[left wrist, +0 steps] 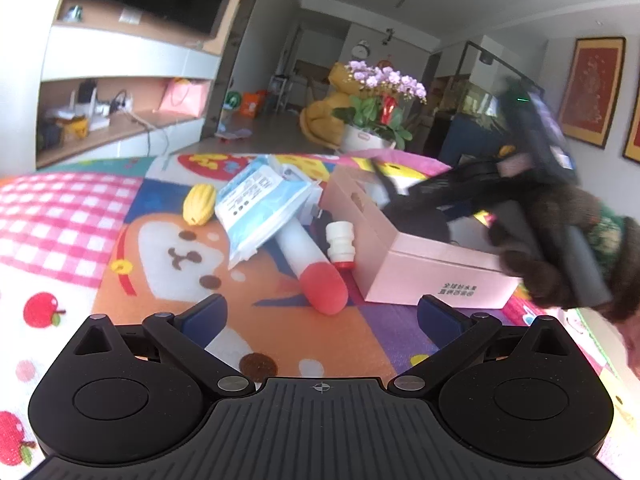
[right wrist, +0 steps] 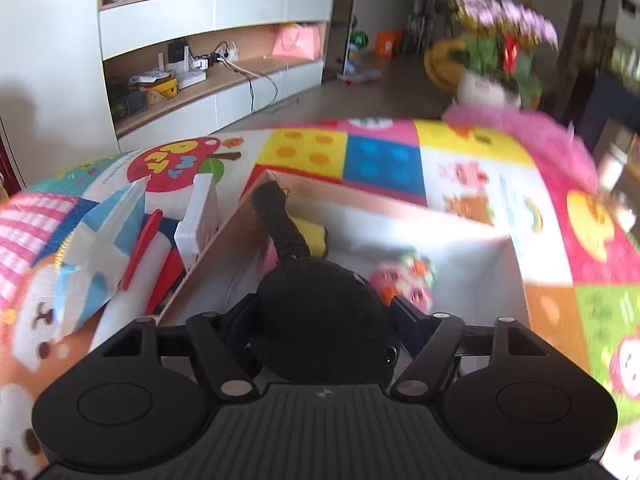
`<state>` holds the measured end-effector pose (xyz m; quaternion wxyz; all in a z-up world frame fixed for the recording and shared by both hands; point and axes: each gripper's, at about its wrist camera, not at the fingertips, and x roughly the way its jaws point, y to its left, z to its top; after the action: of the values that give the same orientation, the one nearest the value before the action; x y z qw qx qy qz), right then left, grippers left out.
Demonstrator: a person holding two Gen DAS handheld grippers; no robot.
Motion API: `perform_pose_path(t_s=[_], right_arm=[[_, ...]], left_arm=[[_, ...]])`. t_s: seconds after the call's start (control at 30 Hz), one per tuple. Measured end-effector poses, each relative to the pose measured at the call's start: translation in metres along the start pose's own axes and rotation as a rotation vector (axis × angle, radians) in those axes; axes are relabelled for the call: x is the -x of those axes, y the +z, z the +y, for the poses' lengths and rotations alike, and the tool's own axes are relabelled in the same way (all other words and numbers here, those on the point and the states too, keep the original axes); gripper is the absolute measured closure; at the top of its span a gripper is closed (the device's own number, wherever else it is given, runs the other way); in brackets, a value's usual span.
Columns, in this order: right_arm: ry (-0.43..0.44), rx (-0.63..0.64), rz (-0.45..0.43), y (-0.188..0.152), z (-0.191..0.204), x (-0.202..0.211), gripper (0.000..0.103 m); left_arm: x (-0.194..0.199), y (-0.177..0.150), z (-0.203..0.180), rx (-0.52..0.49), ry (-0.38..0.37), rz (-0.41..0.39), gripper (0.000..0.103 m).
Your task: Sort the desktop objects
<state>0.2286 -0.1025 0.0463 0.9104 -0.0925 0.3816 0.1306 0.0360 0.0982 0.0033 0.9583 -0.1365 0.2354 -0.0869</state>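
Right gripper clenched on a black plush toy over the open pink box; left gripper released, hovering above the patterned mat.

Right wrist view: the toy sits between the fingers, its long part reaching toward 11 o'clock into the box, near a yellow item and a pink patterned item. Left wrist view: at 12 o'clock lie a red-tipped white tube, a white bottle, blue-white packets and a yellow ridged object, all outside the box, bottle just beside its wall.
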Motion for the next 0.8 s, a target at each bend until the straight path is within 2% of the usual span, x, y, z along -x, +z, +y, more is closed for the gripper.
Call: perform_pose_path(t_s=[0.23,0.3,0.37,0.43,0.53,0.6,0.63,0.67,0.73,0.8], right_arm=[[0.127,-0.133,0.162,-0.016,-0.050,0.037,0.036],[0.107,-0.144,0.136,-0.018,-0.058,0.050,0.033],[0.051,-0.142,0.067,-0.017,-0.061,0.062,0.026],[0.005,-0.122,-0.001,-0.014,-0.058,0.072,0.026],[0.038,-0.124,-0.059,-0.009,-0.051,0.081,0.026],[0.072,-0.120,-0.096,-0.009,-0.041,0.086,0.029],[0.083,-0.100,-0.116,-0.011,-0.033,0.089,0.037],[0.094,-0.062,-0.137,-0.013,-0.022,0.092,0.053],[0.094,0.043,-0.179,-0.022,0.007,0.098,0.067],[0.106,0.140,-0.220,-0.035,0.039,0.101,0.069]], left_arm=[[0.000,0.000,-0.002,-0.003,-0.013,0.011,0.000],[-0.001,0.000,-0.004,-0.010,-0.011,0.013,0.000],[-0.001,0.000,-0.004,-0.009,-0.007,0.012,0.000],[-0.001,-0.001,-0.004,-0.009,0.002,0.012,0.000],[0.000,0.000,-0.005,-0.018,0.027,0.002,0.000],[0.002,0.002,-0.007,-0.073,0.106,-0.023,0.000],[0.004,0.002,-0.008,-0.112,0.182,-0.043,0.000],[0.005,0.003,-0.006,-0.132,0.267,-0.069,0.000],[0.009,0.007,0.007,-0.076,0.361,-0.104,0.000],[0.013,0.011,0.026,0.023,0.406,-0.114,0.000]])
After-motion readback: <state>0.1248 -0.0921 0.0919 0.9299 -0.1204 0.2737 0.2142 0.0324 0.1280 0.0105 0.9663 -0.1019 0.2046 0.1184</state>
